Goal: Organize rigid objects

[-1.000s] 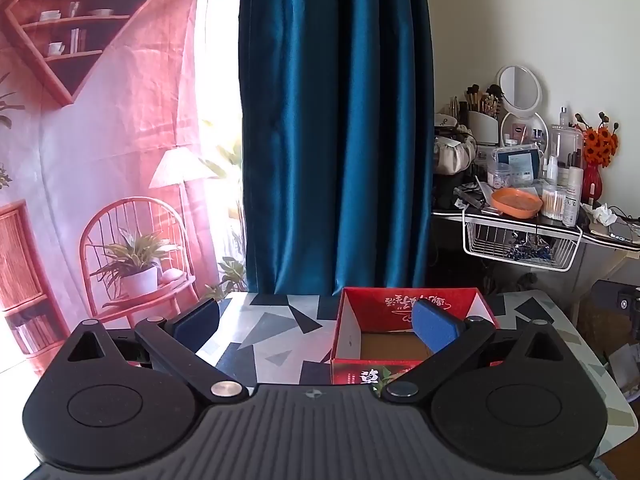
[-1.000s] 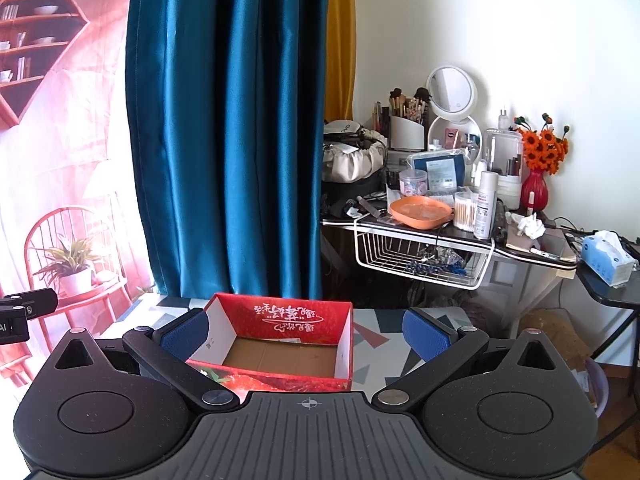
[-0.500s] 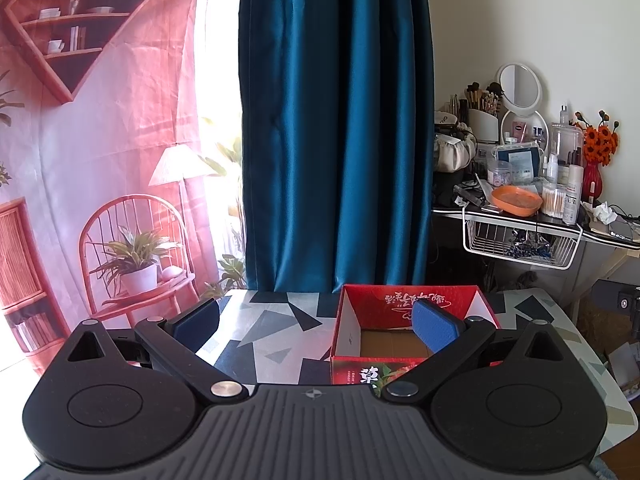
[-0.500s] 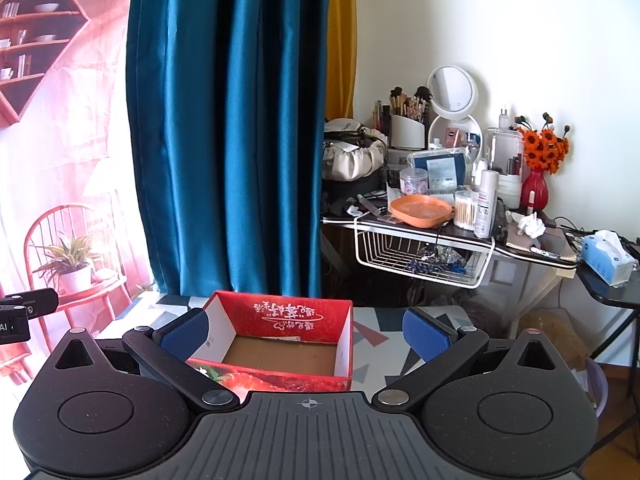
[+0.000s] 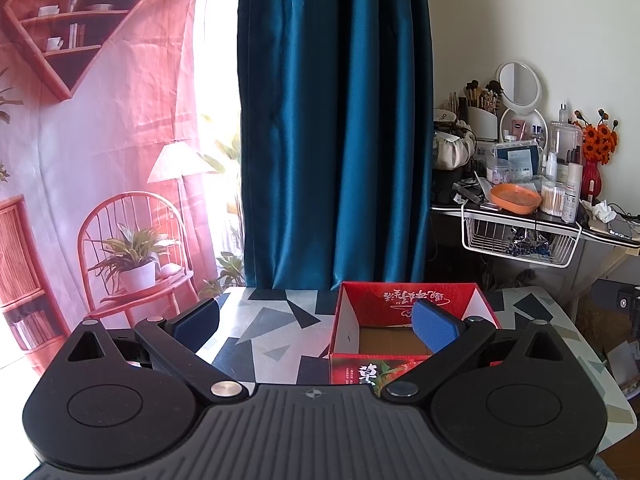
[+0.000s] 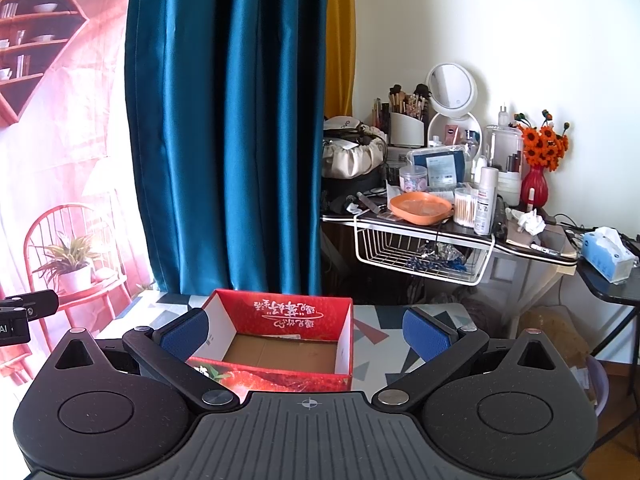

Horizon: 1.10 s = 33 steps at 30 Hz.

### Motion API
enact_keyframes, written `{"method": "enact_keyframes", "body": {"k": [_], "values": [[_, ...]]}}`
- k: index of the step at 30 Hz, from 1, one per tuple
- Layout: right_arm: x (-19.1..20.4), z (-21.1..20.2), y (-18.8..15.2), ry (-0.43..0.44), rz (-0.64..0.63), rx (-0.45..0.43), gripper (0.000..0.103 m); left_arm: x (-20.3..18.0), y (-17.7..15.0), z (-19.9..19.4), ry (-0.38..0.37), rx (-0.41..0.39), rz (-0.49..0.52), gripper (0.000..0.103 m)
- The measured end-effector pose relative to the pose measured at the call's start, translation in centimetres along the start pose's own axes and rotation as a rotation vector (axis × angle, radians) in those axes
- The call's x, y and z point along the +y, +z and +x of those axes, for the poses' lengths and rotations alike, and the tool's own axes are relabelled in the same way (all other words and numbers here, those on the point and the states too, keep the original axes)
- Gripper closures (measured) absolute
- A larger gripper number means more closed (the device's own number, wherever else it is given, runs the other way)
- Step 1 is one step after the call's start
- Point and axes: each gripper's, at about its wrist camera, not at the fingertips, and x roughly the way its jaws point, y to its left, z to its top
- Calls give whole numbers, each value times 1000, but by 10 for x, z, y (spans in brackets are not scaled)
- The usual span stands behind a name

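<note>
Left gripper [image 5: 316,322]: jaws spread wide, holding nothing; the box sits ahead and to its right, with the right pad in front of the box's opening.
Right gripper [image 6: 306,330]: jaws spread wide, holding nothing; the box lies ahead and slightly left, mostly between the two pads.
Box [image 6: 280,340]: red cardboard, top open, bare brown floor inside, resting on the patterned table [image 5: 272,320].
Things to sort: none visible on the table in either view; I cannot tell where they are.
Nearer hand: by my judgement the right one, since the box is closer to centred in its view.
Box axis: the printed far wall runs left to right across both views.
Open room: bare tabletop left of the box; curtain [image 5: 332,120] close behind the far edge; cluttered vanity shelf [image 6: 440,224] well apart to the right.
</note>
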Motion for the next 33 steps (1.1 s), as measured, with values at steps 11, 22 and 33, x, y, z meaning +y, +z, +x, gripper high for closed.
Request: {"method": "enact_keyframes", "body": {"k": [11, 22, 33], "values": [[0, 1, 1, 0, 1, 1, 0, -1, 1, 3, 12, 49, 48, 0], [-2, 3, 0, 15, 17, -4, 0, 0, 0, 8, -7, 43, 27, 0], [-8, 43, -39, 80, 38, -55, 0, -2, -22, 58, -96, 55, -19, 0]]}}
